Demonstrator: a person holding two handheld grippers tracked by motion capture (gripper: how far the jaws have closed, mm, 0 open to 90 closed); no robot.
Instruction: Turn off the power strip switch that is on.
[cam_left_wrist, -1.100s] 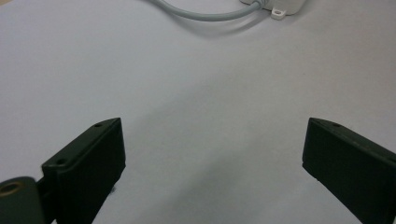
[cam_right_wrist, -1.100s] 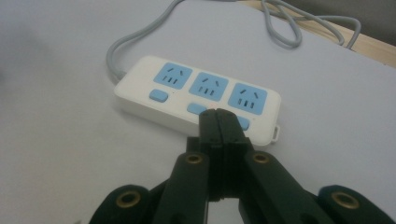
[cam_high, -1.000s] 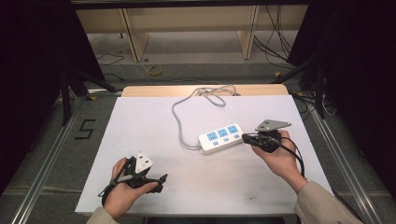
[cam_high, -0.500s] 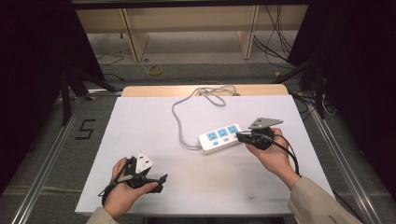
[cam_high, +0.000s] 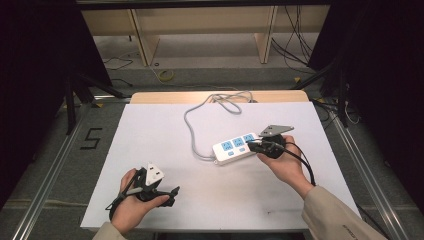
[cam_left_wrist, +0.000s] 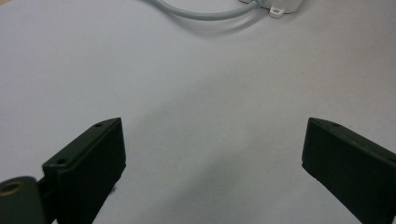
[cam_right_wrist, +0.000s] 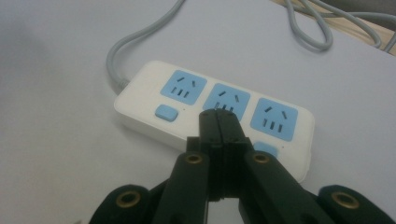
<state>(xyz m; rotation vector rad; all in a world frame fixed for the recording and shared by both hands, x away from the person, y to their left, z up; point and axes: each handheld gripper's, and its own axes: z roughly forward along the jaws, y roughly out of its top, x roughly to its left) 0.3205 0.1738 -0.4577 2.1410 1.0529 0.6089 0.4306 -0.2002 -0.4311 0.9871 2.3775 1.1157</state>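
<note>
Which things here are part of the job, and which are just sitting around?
Part of the job:
- power strip, white with three blue sockets
- right gripper, fingers shut, tips over the strip's middle switch
- the strip's grey cable

Just sitting around:
- left gripper, fingers open, holding nothing
- white table cover

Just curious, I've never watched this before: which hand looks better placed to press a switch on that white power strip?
The right. Its gripper, fingers shut together, hovers over the power strip, just by the blue switches. The left gripper sits open near the table's front edge, far from the strip.
</note>
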